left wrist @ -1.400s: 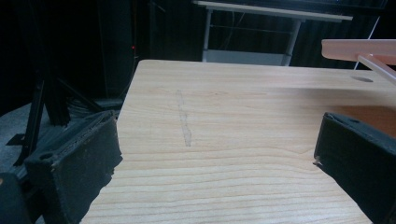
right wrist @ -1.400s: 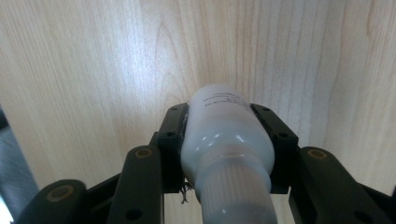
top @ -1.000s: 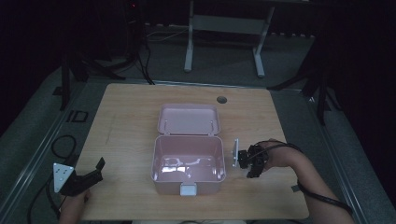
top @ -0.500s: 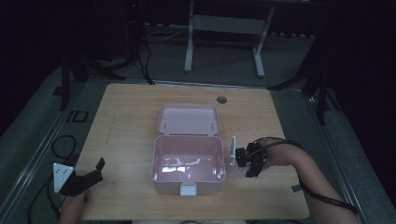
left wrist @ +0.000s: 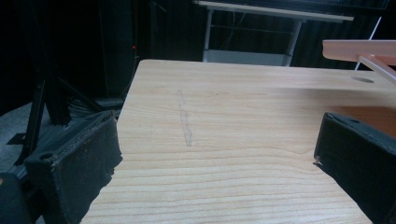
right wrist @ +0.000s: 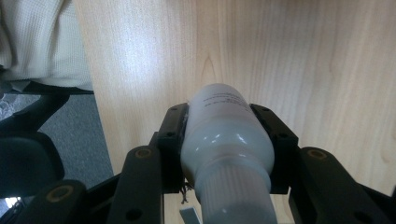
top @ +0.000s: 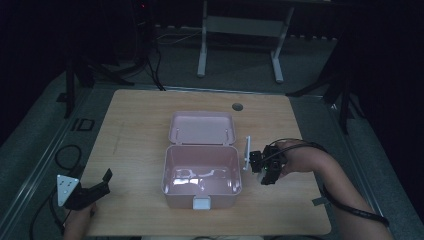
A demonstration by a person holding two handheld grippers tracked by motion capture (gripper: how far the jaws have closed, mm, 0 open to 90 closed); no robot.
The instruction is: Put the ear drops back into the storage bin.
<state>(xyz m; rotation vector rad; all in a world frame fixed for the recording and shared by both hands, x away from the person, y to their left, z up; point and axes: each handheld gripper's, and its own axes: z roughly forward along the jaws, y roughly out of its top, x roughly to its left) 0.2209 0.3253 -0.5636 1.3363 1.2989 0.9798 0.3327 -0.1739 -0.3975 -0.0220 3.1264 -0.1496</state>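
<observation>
The pale wooden table (top: 140, 135) with a light grain carries everything, and both grippers work above its near half. A round dark cable hole (top: 237, 106) sits in the tabletop well beyond the right gripper, towards the far edge.

The pink plastic storage box (top: 202, 181), open with its hinged lid (top: 202, 128) laid back flat behind it, stands just to the left of the right gripper and well to the right of the left gripper. A small white latch (top: 201, 203) hangs on its near wall.

The right gripper (top: 260, 162), held in the person's right hand (top: 295, 159), is above the table close beside the box's right wall. Its two black jaws are clamped on the sides of a white plastic bottle (right wrist: 226, 140) with a ribbed cap (right wrist: 231, 198) and small dark print on its rounded base. In the right gripper view the bottle lies along the jaws with the cap nearest the camera and the base pointing away, the tabletop behind it. In the high view the bottle shows as a slim white shape standing at the gripper's tip, next to the box's right rim.

The left gripper (top: 97, 184), with its grey three-cornered plate (top: 65, 189), is near the table's near left corner. Its jaws stand wide apart with nothing but bare wood between them.
</observation>
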